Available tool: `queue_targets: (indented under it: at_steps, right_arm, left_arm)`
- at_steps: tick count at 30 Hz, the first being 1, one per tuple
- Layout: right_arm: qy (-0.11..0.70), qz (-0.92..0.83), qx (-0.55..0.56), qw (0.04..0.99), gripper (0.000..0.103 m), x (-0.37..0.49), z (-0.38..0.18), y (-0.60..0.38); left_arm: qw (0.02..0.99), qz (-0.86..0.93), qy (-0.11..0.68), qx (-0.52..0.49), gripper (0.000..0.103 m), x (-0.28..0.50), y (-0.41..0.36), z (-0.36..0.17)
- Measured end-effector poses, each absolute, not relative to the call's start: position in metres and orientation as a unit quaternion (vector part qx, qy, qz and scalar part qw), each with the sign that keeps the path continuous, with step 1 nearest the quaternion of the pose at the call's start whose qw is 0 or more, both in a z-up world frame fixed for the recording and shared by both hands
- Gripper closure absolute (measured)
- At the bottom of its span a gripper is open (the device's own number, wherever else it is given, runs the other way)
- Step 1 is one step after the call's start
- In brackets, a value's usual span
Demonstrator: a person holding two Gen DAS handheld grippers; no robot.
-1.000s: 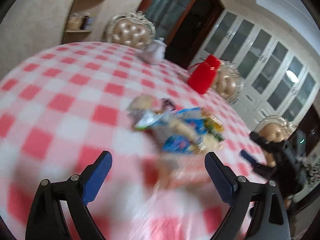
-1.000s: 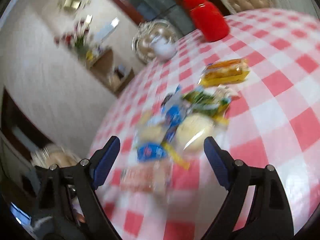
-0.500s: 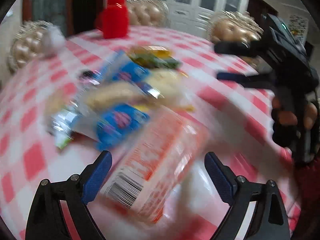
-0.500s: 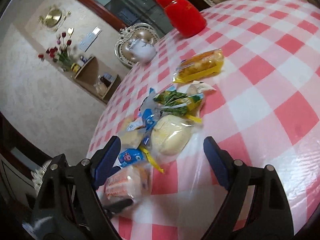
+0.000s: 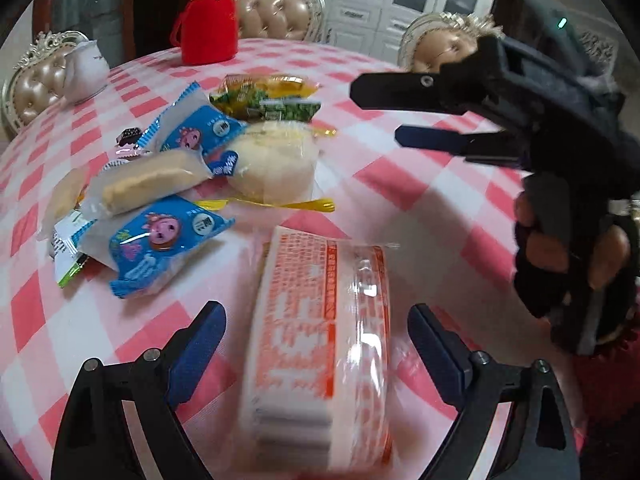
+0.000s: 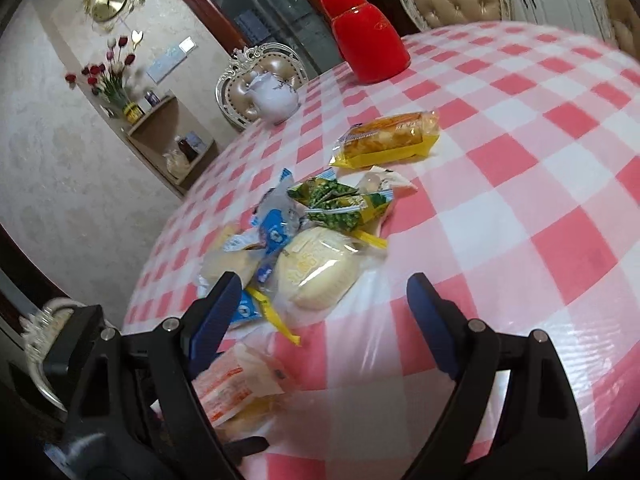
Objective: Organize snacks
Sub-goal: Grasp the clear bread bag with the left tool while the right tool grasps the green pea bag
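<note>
A clear packet with orange print (image 5: 320,340) lies on the red-checked tablecloth (image 5: 420,184), near the edge. My left gripper (image 5: 318,320) straddles it. Its jaws are closing, with a small gap still showing on each side of the packet. Beyond it is a heap of snacks: two blue packets (image 5: 168,248), a long pale cake (image 5: 152,178), a round bun (image 5: 276,160) and a green packet (image 5: 272,108). My right gripper (image 6: 322,284) is open and holds nothing. It hovers just short of the bun (image 6: 316,268). The orange packet (image 6: 228,384) shows at lower left.
A yellow cake packet (image 6: 388,140) lies apart behind the heap. At the far side stand a red flask (image 6: 366,40) and a white teapot (image 6: 276,96). Padded chairs (image 5: 276,16) ring the table. A gloved hand (image 5: 560,248) holds the right gripper (image 5: 378,114).
The left gripper swung round, dropped toward the table and came over the orange packet, which now lies between its jaws. The right gripper stayed nearly in place.
</note>
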State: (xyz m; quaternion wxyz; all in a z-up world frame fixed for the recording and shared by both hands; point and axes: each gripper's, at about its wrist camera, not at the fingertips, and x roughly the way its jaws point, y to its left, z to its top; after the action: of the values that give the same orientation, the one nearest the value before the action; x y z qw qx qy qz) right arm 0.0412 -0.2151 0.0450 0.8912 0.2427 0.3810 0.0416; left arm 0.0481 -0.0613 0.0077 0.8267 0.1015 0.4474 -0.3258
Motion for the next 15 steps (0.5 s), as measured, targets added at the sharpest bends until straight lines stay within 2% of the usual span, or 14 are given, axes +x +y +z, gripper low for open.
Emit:
queue_targets:
  at_steps: [2, 3, 7, 10, 15]
  right_arm:
    - [0.391, 0.039, 0.228, 0.891, 0.016, 0.046, 0.042, -0.209]
    - [0.394, 0.035, 0.213, 0.893, 0.016, 0.049, 0.041, -0.204]
    - [0.398, 0.017, 0.165, 0.902, 0.016, 0.056, 0.041, -0.193]
    - [0.378, -0.002, 0.175, 0.909, 0.016, 0.067, 0.044, -0.202]
    - [0.373, -0.020, 0.176, 0.911, 0.016, 0.104, 0.041, -0.206]
  left_arm:
    - [0.839, -0.300, 0.436, 0.127, 0.049, 0.046, -0.068, 0.007]
    - [0.842, -0.293, 0.435, 0.123, 0.054, 0.047, -0.064, 0.009]
    - [0.848, -0.304, 0.425, 0.086, 0.055, 0.052, -0.035, 0.021]
    - [0.873, -0.291, 0.392, -0.008, 0.055, 0.061, 0.013, 0.045]
    - [0.917, -0.134, 0.358, -0.114, 0.055, 0.086, 0.091, 0.046]
